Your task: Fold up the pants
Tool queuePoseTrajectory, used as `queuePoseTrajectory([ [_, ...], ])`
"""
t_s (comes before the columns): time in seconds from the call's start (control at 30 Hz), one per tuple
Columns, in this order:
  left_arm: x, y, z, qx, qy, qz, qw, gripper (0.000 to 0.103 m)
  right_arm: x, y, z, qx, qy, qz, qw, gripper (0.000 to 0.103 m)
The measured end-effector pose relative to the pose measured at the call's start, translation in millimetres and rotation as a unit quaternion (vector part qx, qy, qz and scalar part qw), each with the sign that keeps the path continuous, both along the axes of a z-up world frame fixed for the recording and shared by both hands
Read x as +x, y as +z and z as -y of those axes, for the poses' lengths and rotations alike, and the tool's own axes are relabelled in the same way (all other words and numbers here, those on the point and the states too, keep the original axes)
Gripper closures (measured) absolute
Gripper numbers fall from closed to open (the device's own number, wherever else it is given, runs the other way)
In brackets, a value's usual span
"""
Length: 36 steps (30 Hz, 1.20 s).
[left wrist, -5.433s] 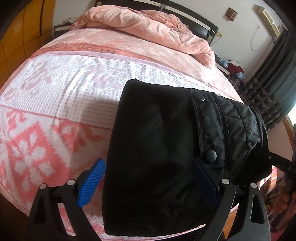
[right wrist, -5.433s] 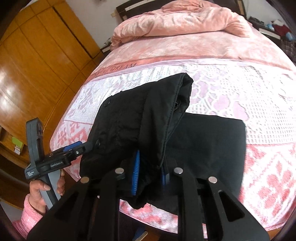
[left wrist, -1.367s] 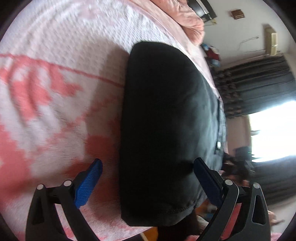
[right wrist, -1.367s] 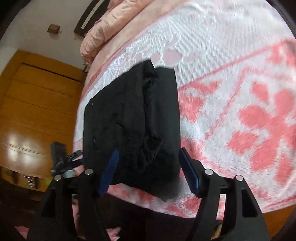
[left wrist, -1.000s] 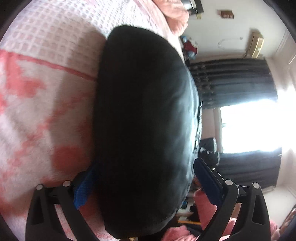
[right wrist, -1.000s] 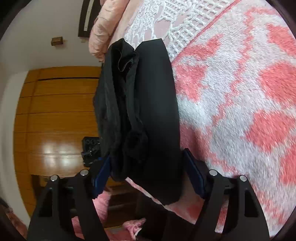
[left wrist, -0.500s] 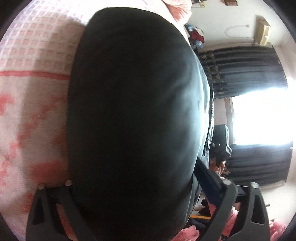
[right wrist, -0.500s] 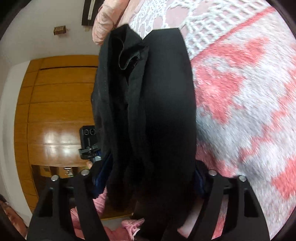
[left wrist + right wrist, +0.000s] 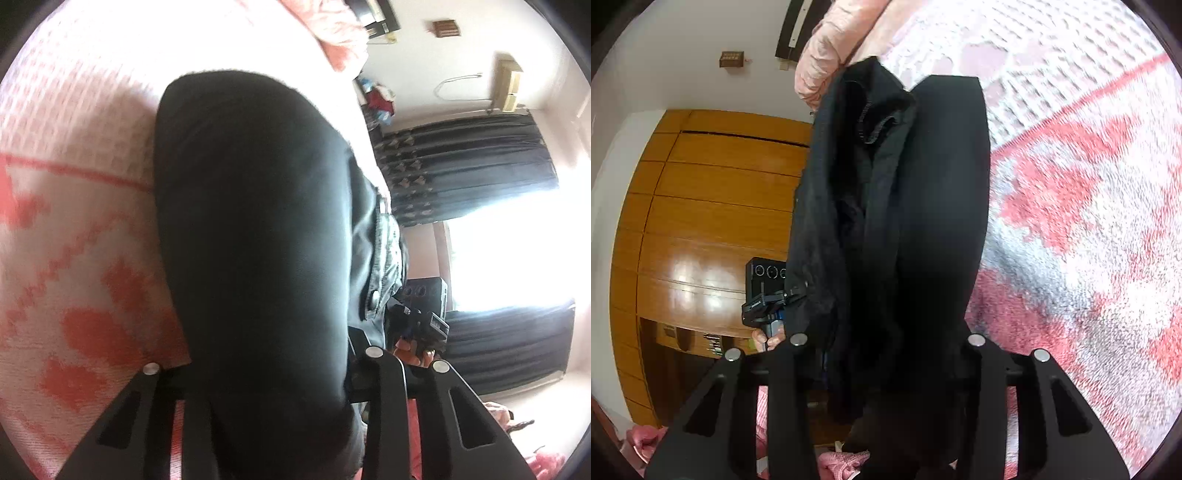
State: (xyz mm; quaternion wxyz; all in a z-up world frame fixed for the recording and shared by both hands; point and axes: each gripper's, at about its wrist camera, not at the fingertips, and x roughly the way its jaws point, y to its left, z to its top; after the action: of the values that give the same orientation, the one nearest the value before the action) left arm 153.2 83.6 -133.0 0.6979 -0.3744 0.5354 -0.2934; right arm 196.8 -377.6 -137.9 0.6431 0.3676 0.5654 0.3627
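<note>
The black pants (image 9: 251, 203) lie folded into a thick bundle on the pink and white bed blanket (image 9: 74, 221). My left gripper (image 9: 262, 362) is closing on one end of the bundle, and cloth fills the gap and hides both pads. At the other end, my right gripper (image 9: 886, 339) is closing on the pants (image 9: 923, 203) in the same way, where the folded layers and a hem show. Each view catches the opposite gripper held in a hand: the right gripper (image 9: 417, 321) and the left gripper (image 9: 764, 295).
A crumpled pink duvet (image 9: 831, 44) is heaped at the head of the bed. A wooden wardrobe (image 9: 701, 203) stands past the bed's edge on one side. Dark curtains (image 9: 461, 166) and a bright window (image 9: 517, 251) are on the other side.
Both pairs of jaws have narrowed onto the ends of the pants bundle, and the blue pads are now buried in cloth. The left end has risen slightly off the blanket.
</note>
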Motion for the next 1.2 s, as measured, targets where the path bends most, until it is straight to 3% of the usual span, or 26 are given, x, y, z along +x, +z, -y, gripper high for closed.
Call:
queuePoseTrajectory([
  [0.3,24.7,36.5,5.2,0.011,0.026,0.061,0.9977,0.069,27.5,42.6,-12.8,-0.008,-0.003,0.051,0.999,0.065],
  [0.5,54.3,31.5,10.3,0.032,0.046,0.073,0.9958,0.069,80.4,54.5,-19.1,-0.017,-0.004,0.076,0.997,0.065],
  [0.63,66.2,6.8,12.0,0.053,0.056,0.055,0.9955,0.067,117.7,42.1,-30.1,-0.031,0.000,0.069,0.997,0.065],
  [0.77,67.5,-1.1,13.5,0.044,0.062,0.050,0.9958,0.062,140.7,15.8,-38.4,-0.051,-0.002,0.041,0.998,0.064],
  [1.03,74.0,-19.9,12.9,0.046,0.065,0.051,0.9956,0.054,144.4,-18.1,-29.5,-0.038,-0.016,0.014,0.999,0.055],
  [1.2,94.8,-23.6,-4.7,0.049,0.067,0.017,0.9964,0.035,142.1,-28.1,-19.3,-0.034,-0.020,0.006,0.999,0.044],
])
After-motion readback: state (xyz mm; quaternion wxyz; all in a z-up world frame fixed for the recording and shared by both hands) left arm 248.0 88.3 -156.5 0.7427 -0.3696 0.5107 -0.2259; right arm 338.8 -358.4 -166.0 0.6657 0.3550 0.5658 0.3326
